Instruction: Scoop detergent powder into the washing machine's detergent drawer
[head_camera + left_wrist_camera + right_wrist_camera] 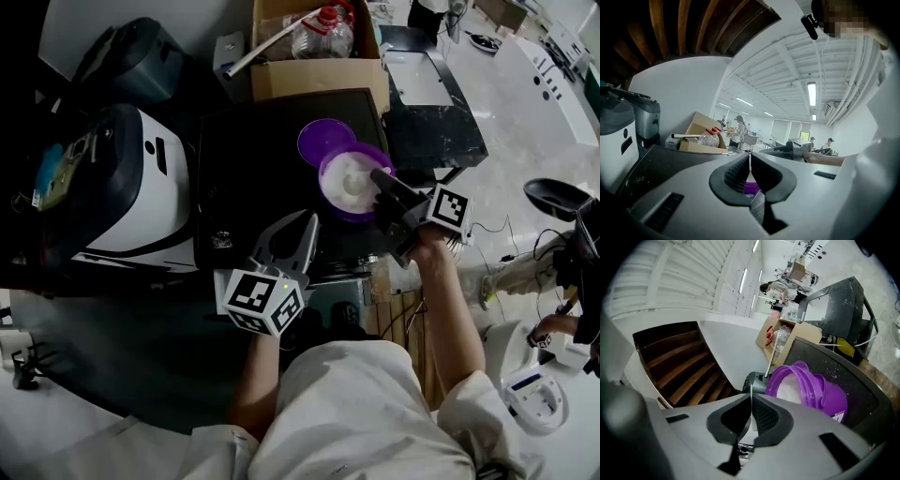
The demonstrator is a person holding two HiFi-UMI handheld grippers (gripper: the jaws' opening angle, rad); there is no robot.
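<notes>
On the black top [244,169], purple tub [330,199] is holding white powder [349,178], lid [323,141] lying open beside; right gripper [380,176] is hovering over powder, jaws pressed together; left gripper [312,223] is sitting closed, empty.

Bare black worktop [244,178] lay open left of the purple tub [349,216]; its lid [322,141] sat just behind, and a cardboard box [319,80] walled the far edge.

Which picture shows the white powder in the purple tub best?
The head view: it looks down into the purple tub, so most of the white powder shows. The right gripper view sees it sideways, over the rim. The left gripper view shows only a purple sliver.
</notes>
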